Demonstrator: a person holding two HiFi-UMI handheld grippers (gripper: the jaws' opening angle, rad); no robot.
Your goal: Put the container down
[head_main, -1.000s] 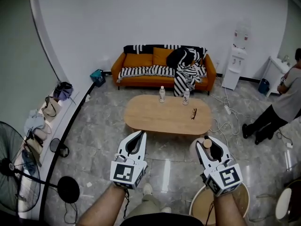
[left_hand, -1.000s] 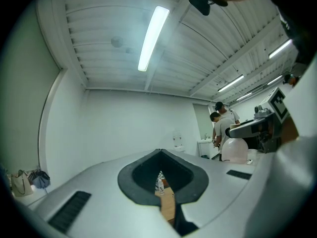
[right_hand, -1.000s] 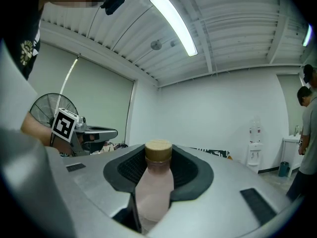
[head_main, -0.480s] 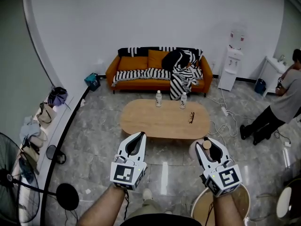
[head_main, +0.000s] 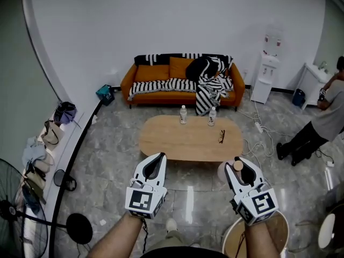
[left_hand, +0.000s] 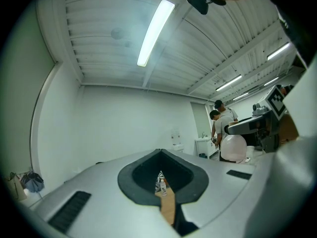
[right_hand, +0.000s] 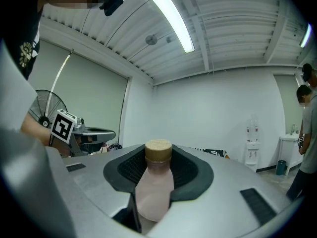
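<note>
- Against a second back: whole room slid a little in head view, wooden table (head_main: 188, 144) now slightly lower in frame. Both grippers at the same frame spots, 7 and 5 o'clock.
- Right gripper (head_main: 239, 164) unchanged: clamped on the container (right_hand: 154, 182), a pink bottle with a wooden cap, upright between the jaws.
- Left gripper (head_main: 156, 158): jaws drawn together bar a sliver, nothing held.
- Judged: carry phase only, put-down not begun. Table at 12 o'clock, well apart from container.
- Right gripper view only: pink body, jaws pinching it below the cap. Head view gives just the cap.
- Left gripper view only: container seen side-on at 3 o'clock.
- Head view only: two water bottles (head_main: 184, 113) and spectacles (head_main: 221, 137) on table's far half, near edge bare.
</note>
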